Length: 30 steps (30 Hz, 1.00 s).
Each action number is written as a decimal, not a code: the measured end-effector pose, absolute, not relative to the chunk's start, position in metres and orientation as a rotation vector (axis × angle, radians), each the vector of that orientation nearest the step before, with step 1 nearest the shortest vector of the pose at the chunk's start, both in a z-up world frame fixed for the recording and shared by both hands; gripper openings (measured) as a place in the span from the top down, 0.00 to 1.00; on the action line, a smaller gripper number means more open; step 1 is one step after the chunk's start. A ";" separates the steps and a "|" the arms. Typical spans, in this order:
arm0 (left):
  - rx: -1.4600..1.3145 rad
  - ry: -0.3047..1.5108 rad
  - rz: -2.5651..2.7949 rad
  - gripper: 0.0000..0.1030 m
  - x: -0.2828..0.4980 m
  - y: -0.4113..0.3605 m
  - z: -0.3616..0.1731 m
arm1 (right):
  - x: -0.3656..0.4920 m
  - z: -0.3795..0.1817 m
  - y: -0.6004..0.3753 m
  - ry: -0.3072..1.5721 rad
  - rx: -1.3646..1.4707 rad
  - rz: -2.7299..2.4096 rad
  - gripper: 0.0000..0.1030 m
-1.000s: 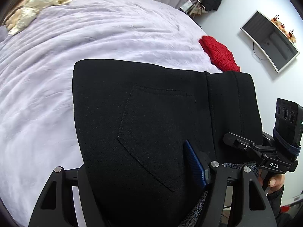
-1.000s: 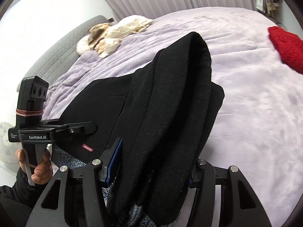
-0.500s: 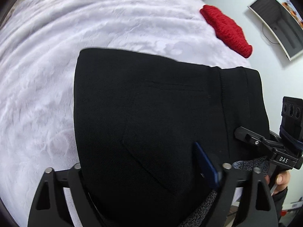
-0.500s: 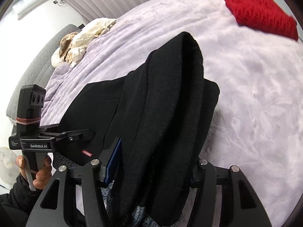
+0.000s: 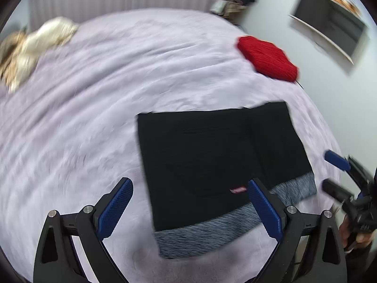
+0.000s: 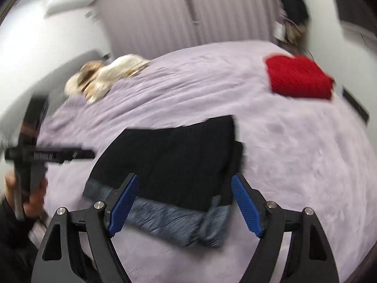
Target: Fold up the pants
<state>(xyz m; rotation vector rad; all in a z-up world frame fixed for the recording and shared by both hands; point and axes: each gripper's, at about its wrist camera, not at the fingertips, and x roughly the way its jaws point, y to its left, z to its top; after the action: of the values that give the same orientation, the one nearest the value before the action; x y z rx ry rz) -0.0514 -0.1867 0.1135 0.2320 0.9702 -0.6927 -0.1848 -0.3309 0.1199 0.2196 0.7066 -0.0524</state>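
The black pants [image 5: 212,155] lie folded in a flat rectangle on the lilac bed cover [image 5: 82,122], with a grey heathered lining [image 5: 212,233] showing along the near edge. My left gripper [image 5: 188,184] hovers just short of them, its jaws opening wide, and nothing is pressed between its blue pads [image 5: 115,207]. In the right wrist view the pants [image 6: 176,158] lie beyond my right gripper [image 6: 185,179]. Its jaws are opening too, and its pads stand clear of the cloth. The right gripper [image 5: 332,174] also shows at the left wrist view's right edge. The picture is blurred by motion.
A folded red knit [image 5: 268,59] lies at the bed's far right, near its edge. A cream and tan bundle of cloth [image 5: 35,52] sits far left. A dark screen [image 5: 329,30] hangs on the wall at right. A hand [image 6: 23,188] holds the left tool.
Both grippers let go of the black pants and drew back from them. The jaws spread wide. The pants, gripped at the near edge before, now lie flat on the bed.
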 end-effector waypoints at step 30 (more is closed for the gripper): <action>0.298 1.061 -0.592 0.03 0.001 -0.238 0.049 | -0.068 0.085 -0.346 0.885 0.159 -0.005 0.18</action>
<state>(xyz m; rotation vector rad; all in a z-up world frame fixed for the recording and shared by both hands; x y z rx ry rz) 0.0007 -0.2377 0.0486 0.2979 1.0612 -0.5916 -0.0676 -0.3464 0.0851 0.1590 0.8848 -0.0052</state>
